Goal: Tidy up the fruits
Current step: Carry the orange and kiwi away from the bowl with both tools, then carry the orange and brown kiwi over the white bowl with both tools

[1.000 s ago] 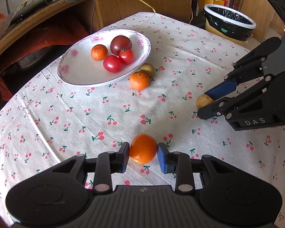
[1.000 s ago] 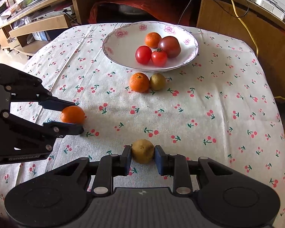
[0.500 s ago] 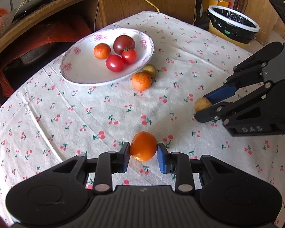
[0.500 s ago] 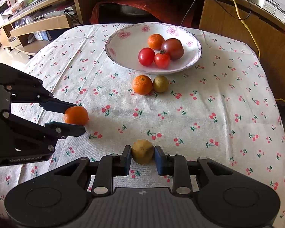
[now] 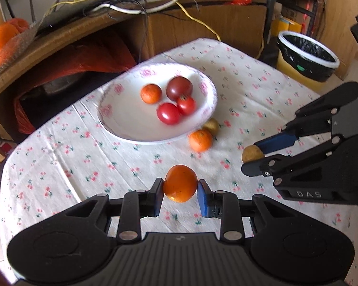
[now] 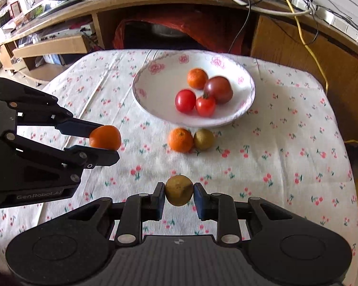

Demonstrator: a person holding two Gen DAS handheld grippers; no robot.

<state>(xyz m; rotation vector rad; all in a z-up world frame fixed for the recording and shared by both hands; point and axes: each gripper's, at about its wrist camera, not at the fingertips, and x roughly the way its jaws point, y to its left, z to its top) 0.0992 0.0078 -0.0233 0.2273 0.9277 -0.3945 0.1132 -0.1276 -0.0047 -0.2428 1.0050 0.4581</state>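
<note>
The worktop (image 6: 286, 166), covered in a cherry-print cloth, carries a white floral bowl (image 6: 155, 90) toward its far side. The left claw (image 5: 180, 194) is clamped on an orange tomato (image 5: 180, 183), held clear of the cloth; the right claw (image 6: 178, 196) is clamped on a yellow-brown fruit (image 6: 178, 190), also raised. Inside the bowl lie a dark tomato (image 6: 219, 89), two red tomatoes (image 6: 185, 100) touching each other, and a small orange (image 6: 197, 78). Just in front of the bowl, on the cloth, a second orange (image 6: 180, 140) and a small greenish-brown fruit (image 6: 204, 139) sit side by side, touching.
</note>
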